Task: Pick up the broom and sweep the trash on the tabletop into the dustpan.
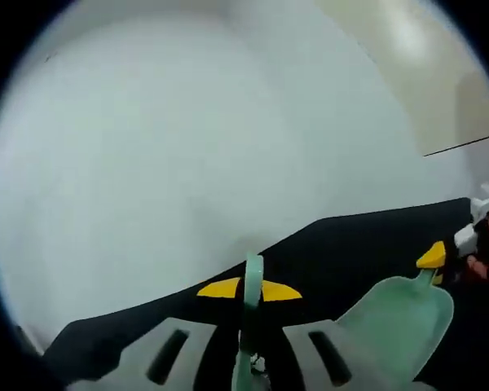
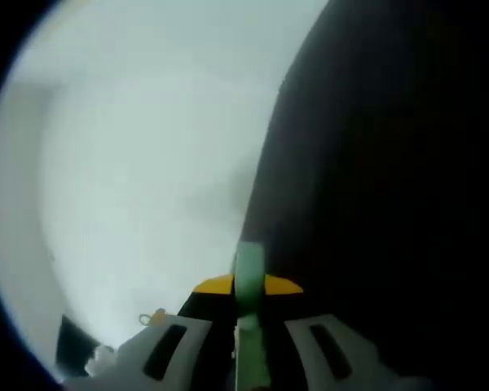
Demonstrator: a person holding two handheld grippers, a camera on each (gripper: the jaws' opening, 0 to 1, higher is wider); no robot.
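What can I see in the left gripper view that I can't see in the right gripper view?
Left gripper view: the green dustpan, with the right gripper at its handle, and a beige wall. Right gripper view: small bits low on the left, too blurry to name. Both: black tabletop, white wall, and jaws shut on a green handle.

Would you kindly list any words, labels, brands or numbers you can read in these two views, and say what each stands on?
There are none to read. The green dustpan, the green handle in the left gripper, the green handle in the right gripper and the black tabletop carry no visible print, and both views are blurred.
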